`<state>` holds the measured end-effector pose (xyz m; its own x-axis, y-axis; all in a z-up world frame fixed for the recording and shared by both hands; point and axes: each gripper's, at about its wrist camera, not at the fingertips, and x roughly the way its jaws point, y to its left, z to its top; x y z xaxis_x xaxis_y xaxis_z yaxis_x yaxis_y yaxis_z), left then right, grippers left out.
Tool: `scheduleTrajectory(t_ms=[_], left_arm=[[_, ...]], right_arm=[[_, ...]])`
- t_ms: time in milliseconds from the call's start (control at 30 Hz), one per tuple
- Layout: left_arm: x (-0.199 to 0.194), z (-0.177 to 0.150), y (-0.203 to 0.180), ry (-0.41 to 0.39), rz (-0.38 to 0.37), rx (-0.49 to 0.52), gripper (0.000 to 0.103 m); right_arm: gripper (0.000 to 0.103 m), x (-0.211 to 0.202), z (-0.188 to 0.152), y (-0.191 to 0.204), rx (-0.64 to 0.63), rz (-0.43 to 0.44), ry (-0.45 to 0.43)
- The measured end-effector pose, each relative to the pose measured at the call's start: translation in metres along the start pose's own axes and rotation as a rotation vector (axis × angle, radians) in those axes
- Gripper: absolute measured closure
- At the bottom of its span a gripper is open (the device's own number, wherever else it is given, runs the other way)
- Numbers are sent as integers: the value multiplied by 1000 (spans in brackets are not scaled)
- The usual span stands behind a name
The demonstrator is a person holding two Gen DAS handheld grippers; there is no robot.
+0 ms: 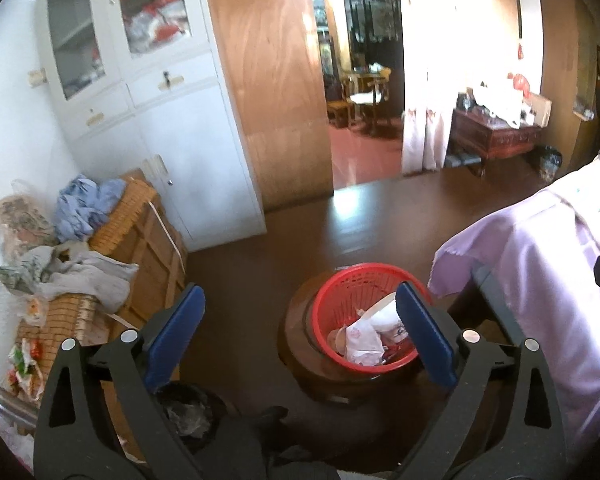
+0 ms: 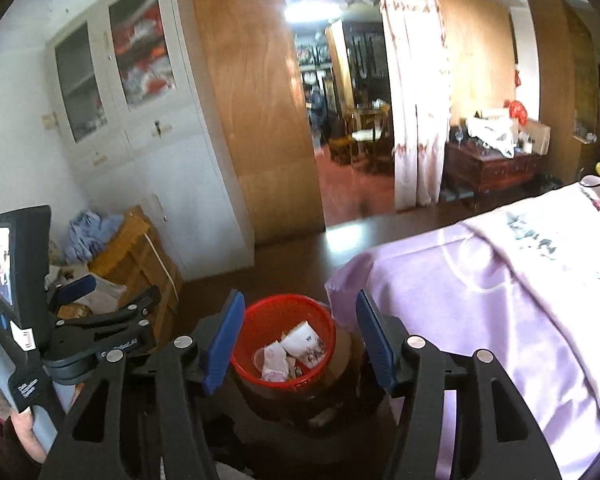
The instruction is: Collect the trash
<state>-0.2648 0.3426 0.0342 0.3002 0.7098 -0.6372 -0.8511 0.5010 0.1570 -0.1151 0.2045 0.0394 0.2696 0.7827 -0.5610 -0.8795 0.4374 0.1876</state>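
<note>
A red mesh basket [image 1: 341,288] stands on a round dark wooden stool [image 1: 296,332] on the floor. It holds crumpled paper and paper cups [image 1: 365,340]. The basket also shows in the right wrist view [image 2: 276,312] with the trash [image 2: 300,344] inside. My left gripper [image 1: 300,340] is open and empty, above and before the basket. My right gripper [image 2: 300,340] is open and empty, framing the basket from above. The left gripper [image 2: 76,292] also shows at the left of the right wrist view.
A bed with a lilac sheet [image 2: 479,280] lies right of the stool. Woven boxes with clothes [image 1: 132,232] stand at the left by a white cabinet [image 1: 160,120]. A black bin with a bag [image 1: 188,412] sits low left. An open doorway [image 1: 359,100] is ahead.
</note>
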Motion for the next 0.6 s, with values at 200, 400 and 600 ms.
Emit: scheduleTrajectory(t_ms=[200,400,600], left_arm=[[-55,-13,12,-94,40,3,7],[-58,-23,27,-120,-13,-14,7],[-10,-33,42,-30,-37,-32,7]], right_arm=[[38,-46,-6,1,17,14,-70],[33,-62,-19,17,27,-35,-95],[32,-22,-31,29,56,-116,-11]])
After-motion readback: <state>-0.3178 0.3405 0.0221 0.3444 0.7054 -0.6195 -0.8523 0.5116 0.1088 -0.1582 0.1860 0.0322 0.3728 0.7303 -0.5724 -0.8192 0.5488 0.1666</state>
